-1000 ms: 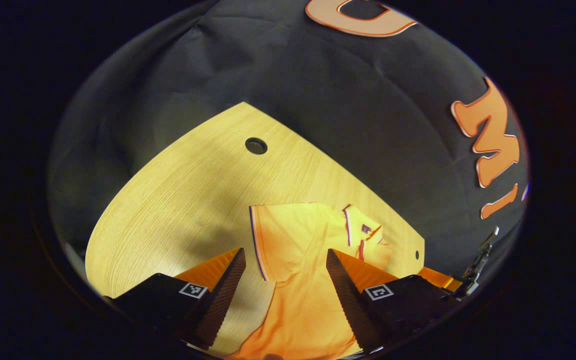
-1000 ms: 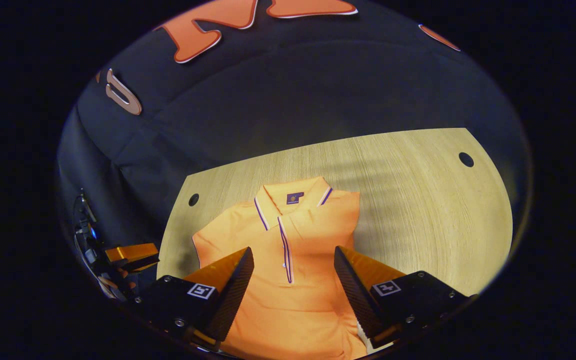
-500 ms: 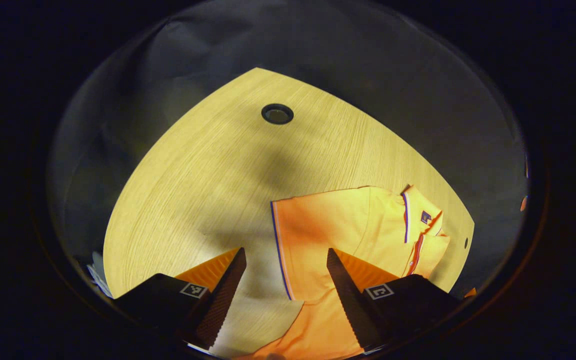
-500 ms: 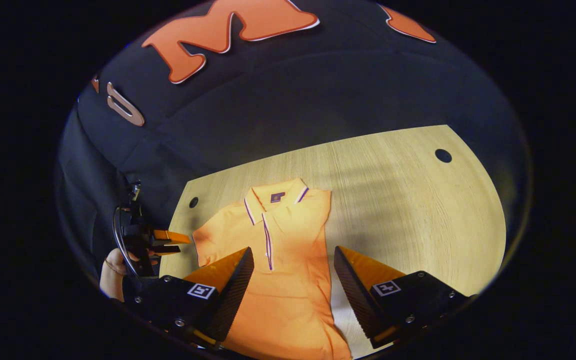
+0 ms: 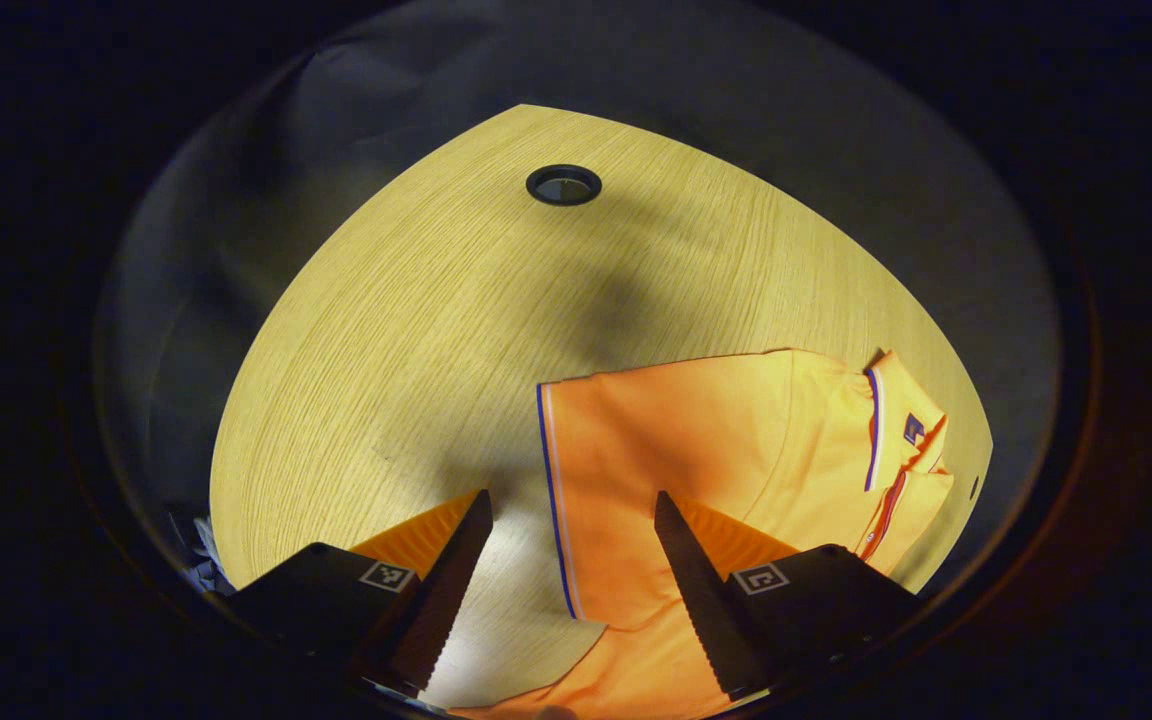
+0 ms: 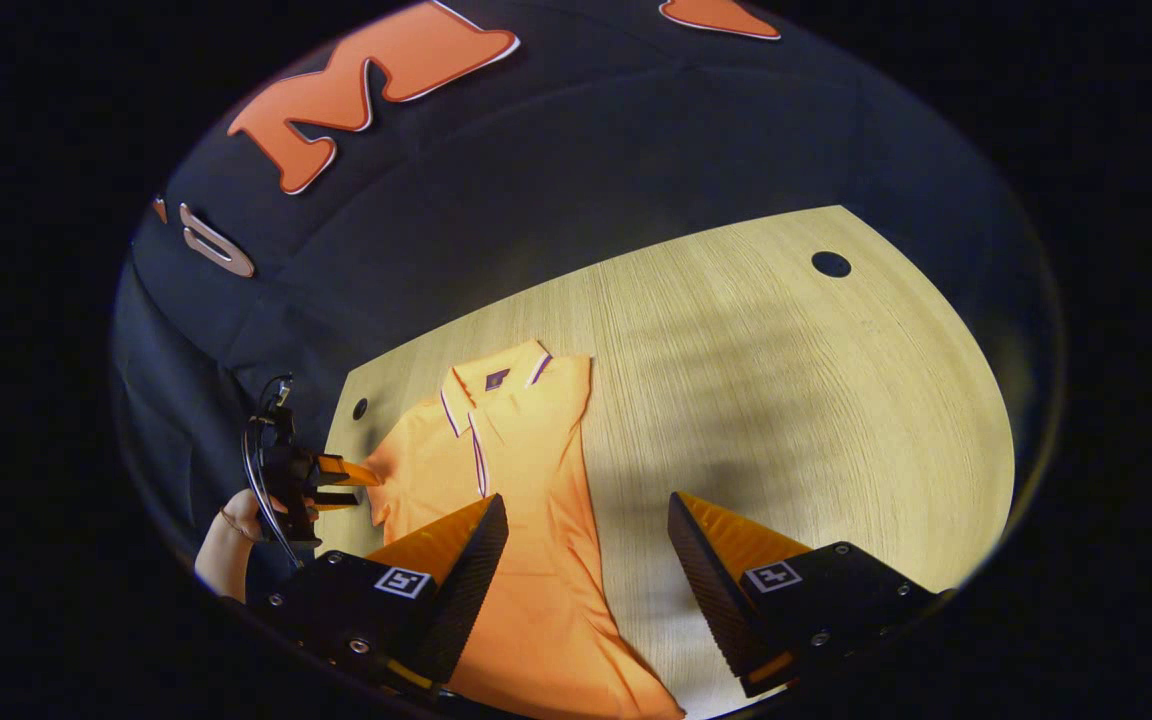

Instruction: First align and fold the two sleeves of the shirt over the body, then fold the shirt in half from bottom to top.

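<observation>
Shirt [image 6: 526, 500] flat; hand [image 6: 236, 525] in right gripper view.

You get a warm pool of light on the table [image 5: 416, 330] while the booth around it sits dim, soft shadows cross the wood in both views, fisheye bending curves the edges, and focus looks sharp.

Pale wood table [image 5: 416, 330], black cloth wall [image 6: 576, 170]
</observation>
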A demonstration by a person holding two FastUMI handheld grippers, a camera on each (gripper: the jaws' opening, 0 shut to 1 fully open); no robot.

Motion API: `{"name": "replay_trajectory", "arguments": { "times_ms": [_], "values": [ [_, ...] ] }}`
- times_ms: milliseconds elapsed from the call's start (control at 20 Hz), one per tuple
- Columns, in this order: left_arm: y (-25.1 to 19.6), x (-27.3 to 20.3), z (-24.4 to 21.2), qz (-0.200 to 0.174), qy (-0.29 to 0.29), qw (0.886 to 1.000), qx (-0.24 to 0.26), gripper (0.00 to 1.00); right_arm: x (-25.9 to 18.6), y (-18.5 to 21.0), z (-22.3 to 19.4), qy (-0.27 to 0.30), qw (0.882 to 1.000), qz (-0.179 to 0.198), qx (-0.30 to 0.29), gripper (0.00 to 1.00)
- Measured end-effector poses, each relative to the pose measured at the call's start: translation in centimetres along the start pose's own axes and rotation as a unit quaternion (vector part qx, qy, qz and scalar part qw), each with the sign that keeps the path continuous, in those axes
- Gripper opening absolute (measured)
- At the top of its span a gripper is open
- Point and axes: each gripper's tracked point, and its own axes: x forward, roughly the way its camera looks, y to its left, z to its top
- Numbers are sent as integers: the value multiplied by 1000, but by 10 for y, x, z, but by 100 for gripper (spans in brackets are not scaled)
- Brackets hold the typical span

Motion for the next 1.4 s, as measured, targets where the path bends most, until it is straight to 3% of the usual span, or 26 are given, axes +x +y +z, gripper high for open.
{"name": "replay_trajectory", "arguments": {
  "times_ms": [250,350,400,450,550,600,800,1000,1200,1400],
  "values": [
    [3,3,1,24,-9,999,25,95,5,-15,1,5,1000,-1,19,98],
    [0,3,2,23,-16,999,27,94,7,-13,1,7,999,14,29,98],
    [-2,4,0,18,-23,999,37,86,6,-9,1,10,999,28,39,98],
    [-3,7,-1,13,-24,998,53,87,7,-10,1,13,998,34,46,98],
    [-9,3,2,-3,-27,998,53,38,9,-23,0,11,999,21,43,98],
    [-11,3,-1,-5,-27,998,51,5,9,-30,0,11,999,13,41,98],
    [-18,-11,12,-36,-68,997,28,1,1,-45,-1,10,999,9,41,98],
    [-26,-40,16,-41,-90,993,57,1,-4,-57,-2,7,999,4,44,98],
    [-63,-64,11,-70,-103,989,82,1,-10,-59,-3,3,999,5,40,98],
    [-131,-86,-12,-126,-102,979,123,1,-15,-60,-4,1,999,4,34,98]
  ]
}}
